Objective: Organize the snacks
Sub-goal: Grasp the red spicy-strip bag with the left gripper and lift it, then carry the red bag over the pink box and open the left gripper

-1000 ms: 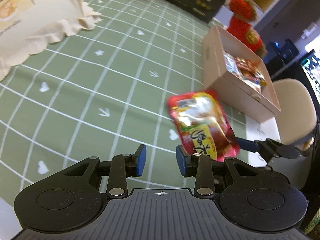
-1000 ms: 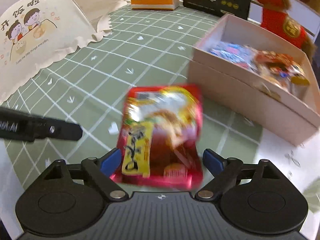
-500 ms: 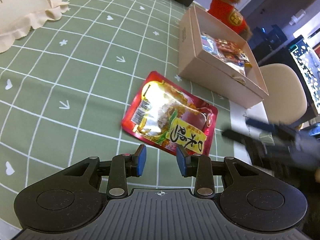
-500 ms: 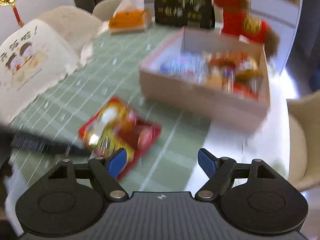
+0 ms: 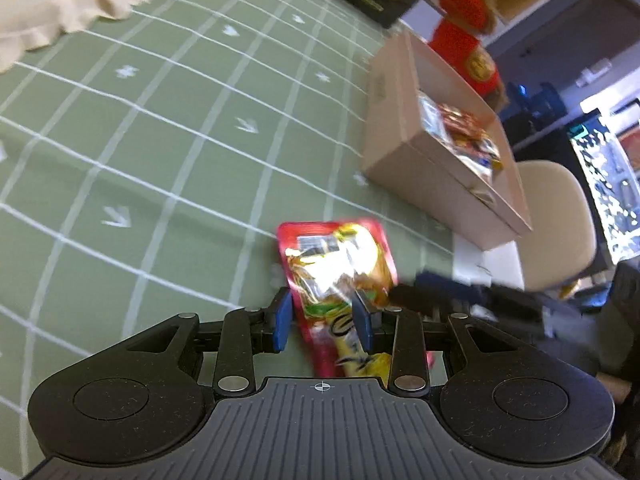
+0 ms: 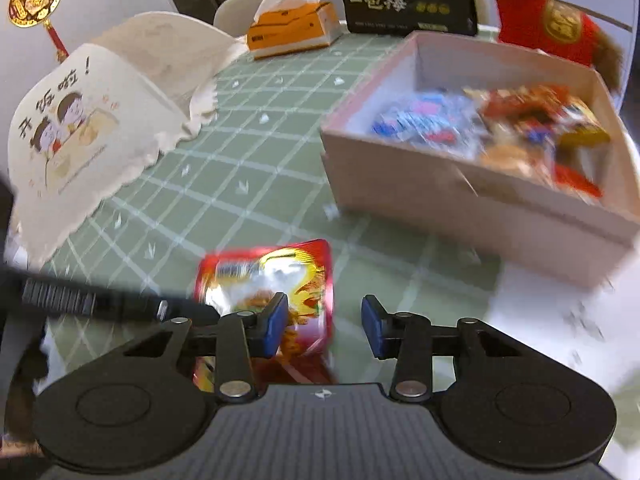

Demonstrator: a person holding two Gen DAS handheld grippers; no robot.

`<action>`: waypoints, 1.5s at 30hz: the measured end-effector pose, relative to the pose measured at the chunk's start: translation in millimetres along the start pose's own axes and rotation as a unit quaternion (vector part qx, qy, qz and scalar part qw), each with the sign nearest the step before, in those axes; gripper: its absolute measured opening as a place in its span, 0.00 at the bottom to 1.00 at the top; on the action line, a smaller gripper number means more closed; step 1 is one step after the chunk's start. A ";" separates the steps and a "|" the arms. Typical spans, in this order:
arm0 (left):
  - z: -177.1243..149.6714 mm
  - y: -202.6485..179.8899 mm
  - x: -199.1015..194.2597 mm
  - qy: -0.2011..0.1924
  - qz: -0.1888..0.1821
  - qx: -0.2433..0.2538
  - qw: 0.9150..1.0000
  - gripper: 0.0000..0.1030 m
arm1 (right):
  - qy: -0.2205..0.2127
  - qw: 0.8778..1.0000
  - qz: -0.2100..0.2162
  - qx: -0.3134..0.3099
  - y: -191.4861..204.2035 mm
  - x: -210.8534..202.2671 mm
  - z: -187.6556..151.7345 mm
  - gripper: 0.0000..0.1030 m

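Snack packet [image 5: 338, 264]: on desk [image 5: 160, 140], between spread left hand-held gripper [image 5: 322, 322]. Right hand-held gripper [image 6: 325, 325]: spread, empty. Box [image 6: 460, 208]: far right.

The left gripper [image 5: 323, 322] was matte black, with blue fingertip pads [image 5: 282, 320], silver pivot screws, round side discs and a ribbed grey base bearing a small crosshair mark. The right gripper [image 6: 325, 325] looked alike, with a star-like mark instead.
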State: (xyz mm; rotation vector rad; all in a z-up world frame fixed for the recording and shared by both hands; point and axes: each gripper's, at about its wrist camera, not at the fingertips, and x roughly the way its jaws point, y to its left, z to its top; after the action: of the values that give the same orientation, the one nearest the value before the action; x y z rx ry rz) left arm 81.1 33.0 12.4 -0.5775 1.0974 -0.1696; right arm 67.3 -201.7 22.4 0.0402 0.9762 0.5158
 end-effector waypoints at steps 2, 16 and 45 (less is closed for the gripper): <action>-1.2 -12.3 7.2 0.013 -0.014 0.020 1.000 0.37 | 0.006 1.000 -0.019 0.000 -5.6 -10.4 -11.8 0.40; -16.5 -45.9 25.9 0.084 -0.097 0.042 0.991 0.42 | -0.018 0.995 -0.093 -0.015 -9.0 -30.5 -39.1 0.38; -24.8 -90.8 49.0 0.109 -0.070 0.125 0.984 0.28 | 0.006 0.998 -0.057 -0.019 18.9 -45.4 -83.4 0.96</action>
State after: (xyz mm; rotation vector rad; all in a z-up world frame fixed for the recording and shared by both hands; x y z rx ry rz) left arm 95.4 -72.2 12.9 -0.4169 1.2243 -0.4956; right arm -27.2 -221.1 15.2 -0.0520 0.9740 0.4292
